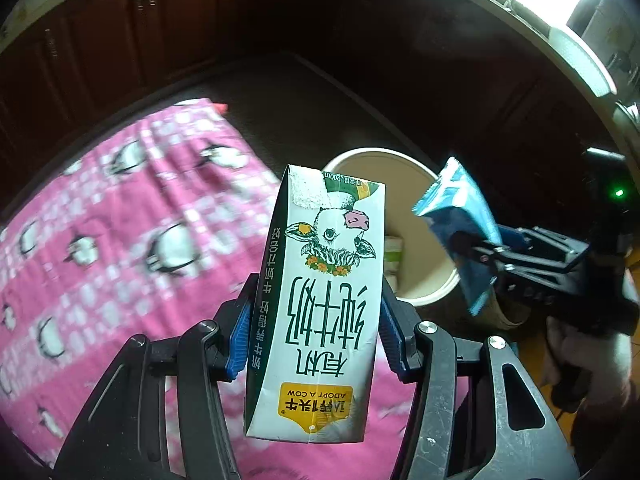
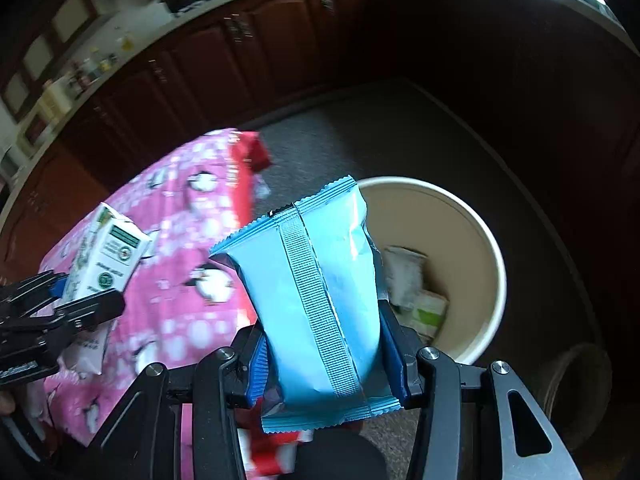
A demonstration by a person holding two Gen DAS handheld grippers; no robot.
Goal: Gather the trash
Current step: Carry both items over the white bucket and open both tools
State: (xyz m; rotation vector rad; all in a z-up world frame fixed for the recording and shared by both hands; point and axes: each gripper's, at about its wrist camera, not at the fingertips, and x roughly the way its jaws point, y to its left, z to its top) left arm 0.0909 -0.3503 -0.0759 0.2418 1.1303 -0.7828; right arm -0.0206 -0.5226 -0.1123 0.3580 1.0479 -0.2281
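My left gripper [image 1: 314, 322] is shut on a white and green milk carton [image 1: 320, 300] with a cow's face, held above the pink cloth's edge, just short of the bin. It also shows in the right wrist view [image 2: 106, 264]. My right gripper [image 2: 324, 354] is shut on a light blue snack packet [image 2: 316, 296], held at the near left rim of the bin. The packet also shows in the left wrist view [image 1: 460, 220]. The cream round trash bin [image 2: 486, 248] stands on the floor and holds a few pieces of trash [image 2: 416, 292].
A pink penguin-print cloth [image 1: 120, 240] covers the table at the left. A red item [image 2: 256, 152] lies at its far corner. Dark wooden cabinets [image 2: 248, 60] run behind under a countertop. Grey carpet [image 2: 360, 128] surrounds the bin [image 1: 436, 288].
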